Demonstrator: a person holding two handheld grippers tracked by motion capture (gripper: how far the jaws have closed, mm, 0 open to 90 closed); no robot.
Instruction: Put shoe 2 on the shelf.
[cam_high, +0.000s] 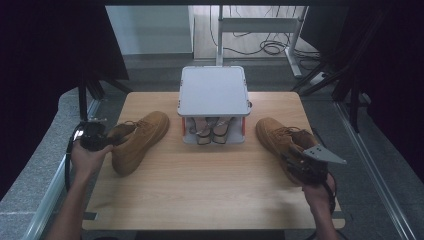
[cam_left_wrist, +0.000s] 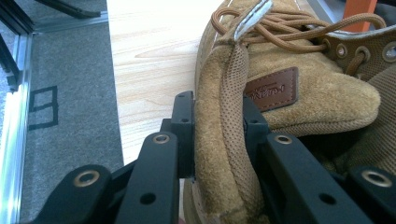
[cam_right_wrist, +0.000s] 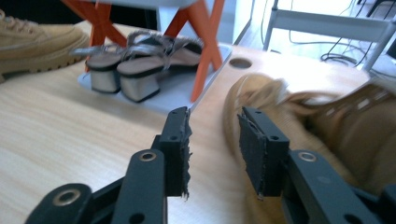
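On the wooden table (cam_high: 200, 185), your right gripper (cam_right_wrist: 212, 149) stands open and empty beside the right boot (cam_high: 280, 140); your left gripper (cam_left_wrist: 217, 140) is clamped on the left boot (cam_high: 137, 140) collar. That soft suede may slip if you lift. Both boots lie with toes toward the far shoe rack (cam_high: 214, 92).

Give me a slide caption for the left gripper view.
Left hand-held gripper clamped on the heel collar of a tan suede lace-up boot at the edge of a light wooden table.
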